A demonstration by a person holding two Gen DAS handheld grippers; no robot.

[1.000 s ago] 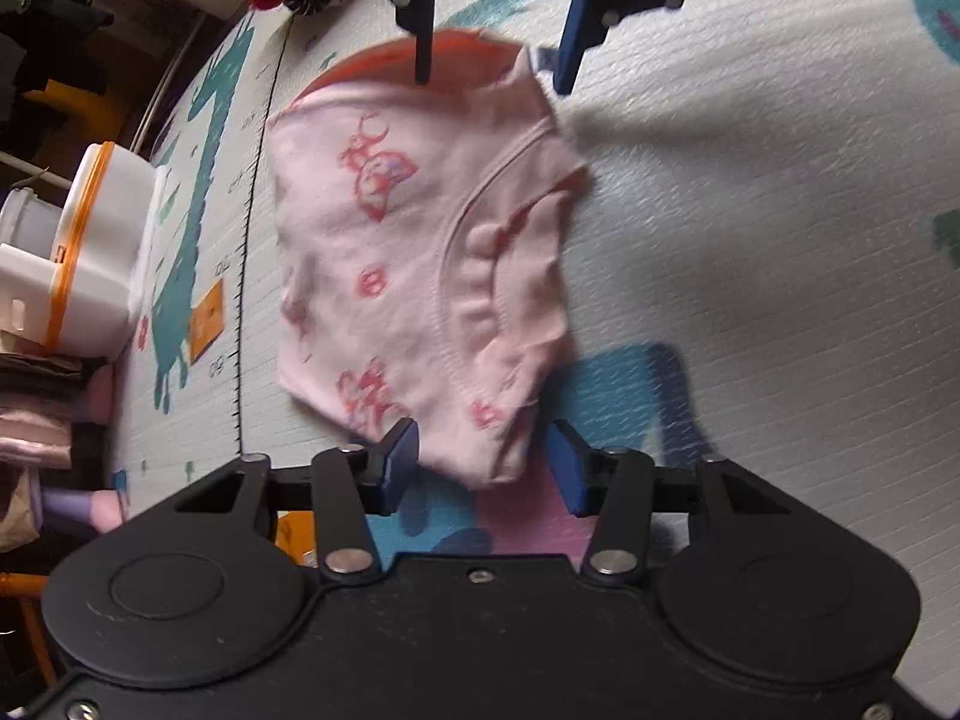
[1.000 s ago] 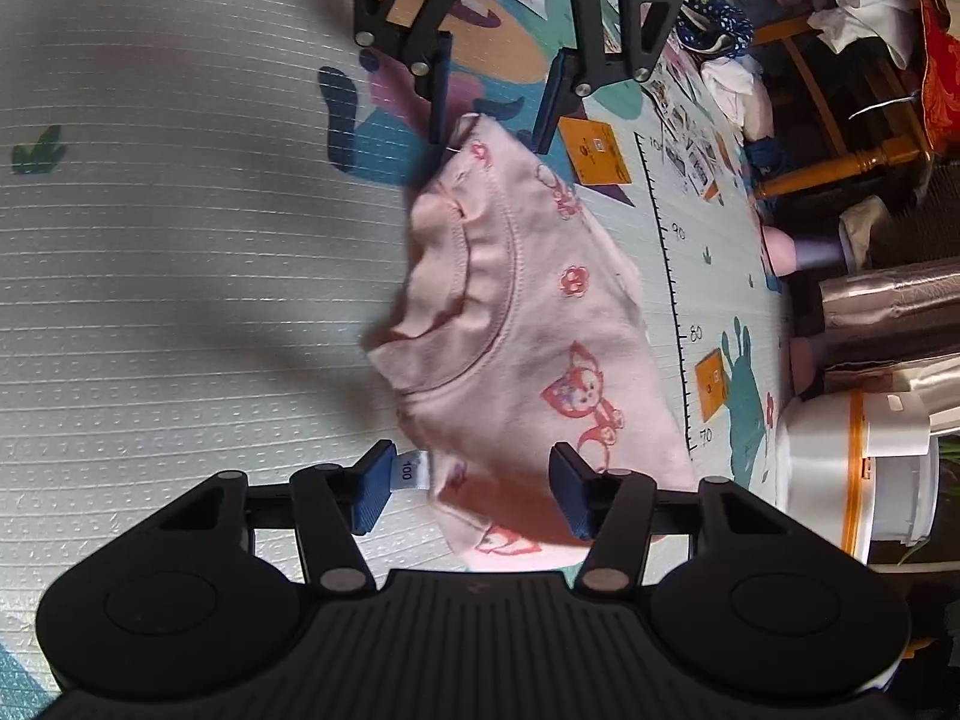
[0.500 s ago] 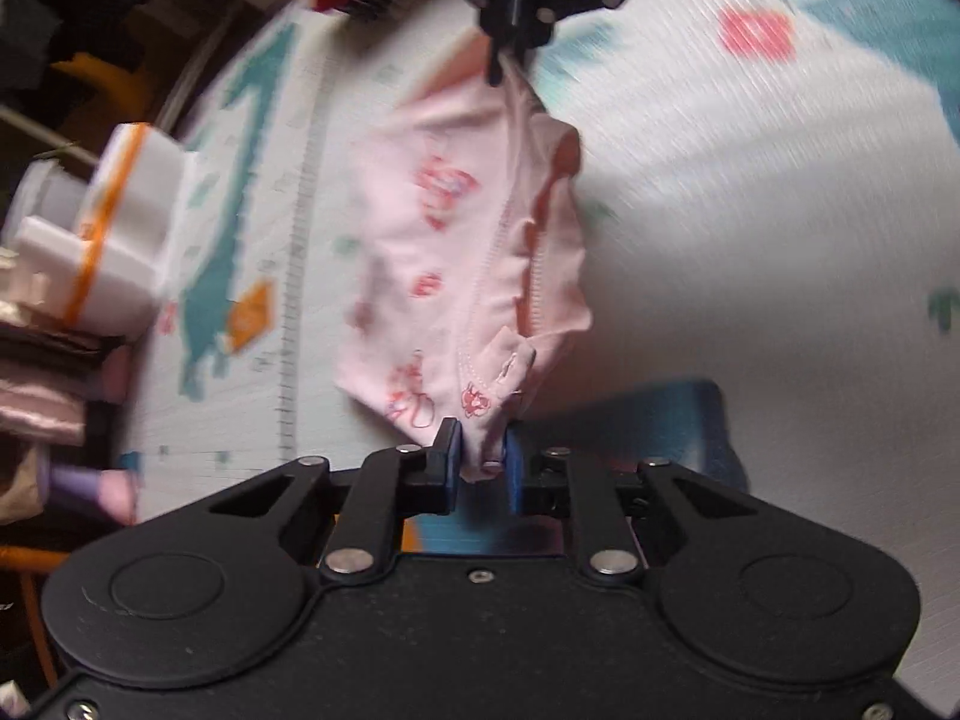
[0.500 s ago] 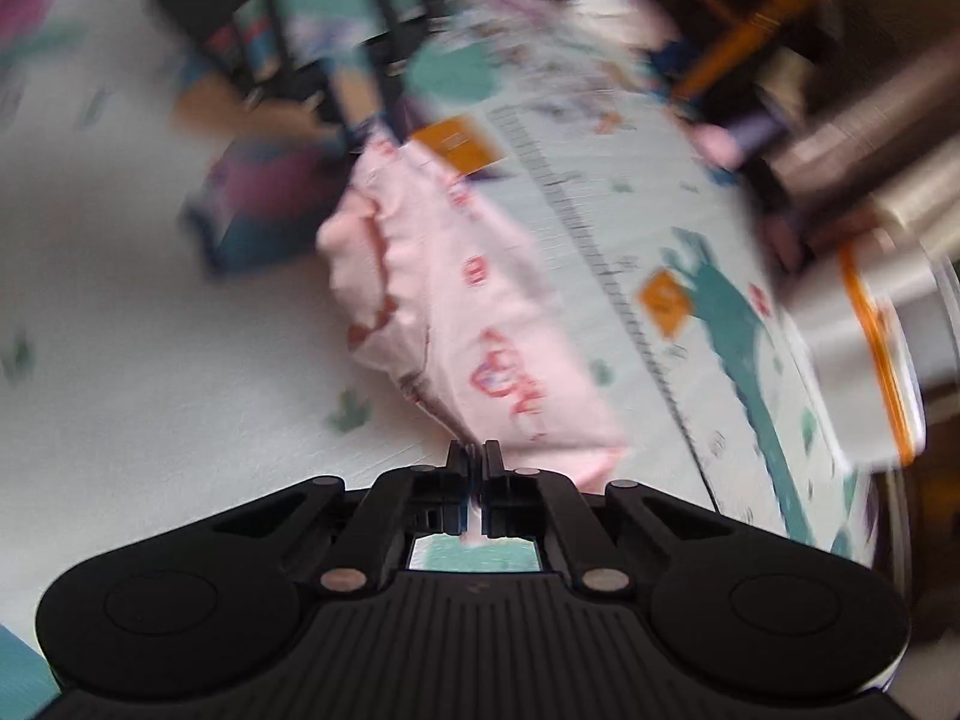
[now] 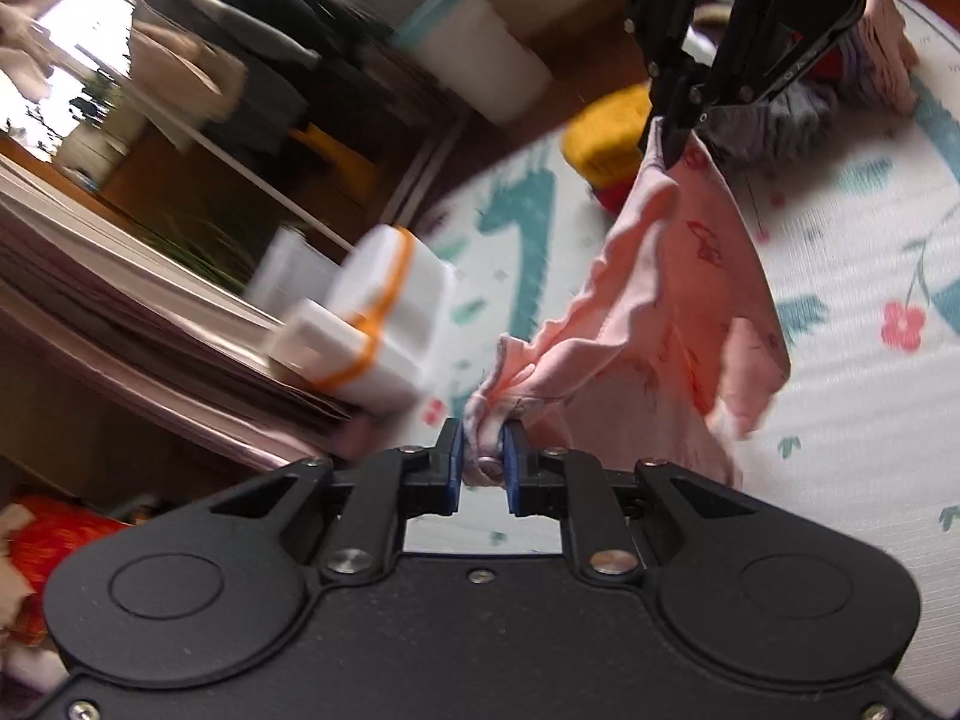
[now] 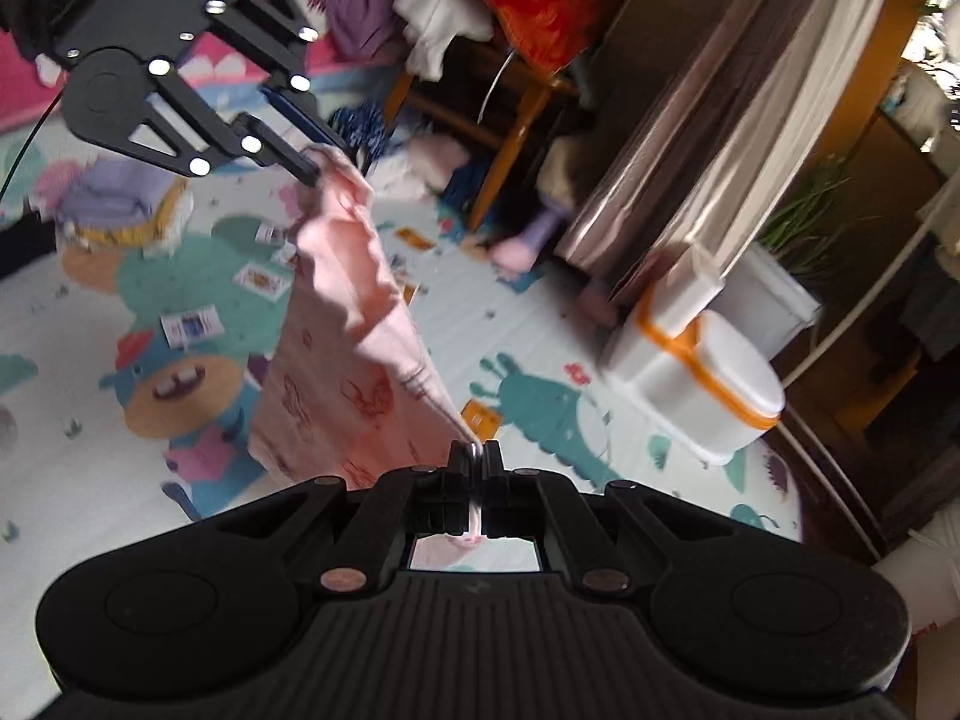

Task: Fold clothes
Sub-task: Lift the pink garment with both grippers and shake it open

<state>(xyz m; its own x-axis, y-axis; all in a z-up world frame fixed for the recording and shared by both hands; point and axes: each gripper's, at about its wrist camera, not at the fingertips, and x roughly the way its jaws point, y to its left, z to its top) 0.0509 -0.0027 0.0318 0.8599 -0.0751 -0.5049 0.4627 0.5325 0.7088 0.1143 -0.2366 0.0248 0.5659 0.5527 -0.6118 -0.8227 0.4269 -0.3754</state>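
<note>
- The pink garment (image 5: 678, 312) hangs in the air above the play mat (image 5: 852, 396), stretched between the two grippers and off the floor.
- The left gripper (image 5: 483, 468) is clamped on a bunched corner of the cloth; a wad of fabric sits between its blue pads (image 5: 454, 468).
- The right gripper (image 6: 474, 474) is closed tight on a thin edge of the same garment, its jaws nearly meeting on the fabric.
- Judging by this, the step in hand is holding the piece up to spread or square it. To do that well, keep both pinches firm, pull the two held points level and apart so the top edge goes taut, and let the loose body hang free of creases before laying it flat on the mat.
- The left pinch holds a thick gather, so that corner may come down rumpled; I would watch that side.
- The left wrist view shows the far right of the mat, with a yellow object (image 5: 603, 141) near the mat's edge and a heap of other clothes (image 5: 840, 78) beyond the right gripper.
- The right wrist view shows what that one misses: small cards (image 6: 192, 324) scattered on the mat at left, and a wooden chair (image 6: 510, 114) piled with laundry at the far side.
- The white tub with orange bands (image 6: 696, 384) shows in both views, off to one side of the cloth.
</note>
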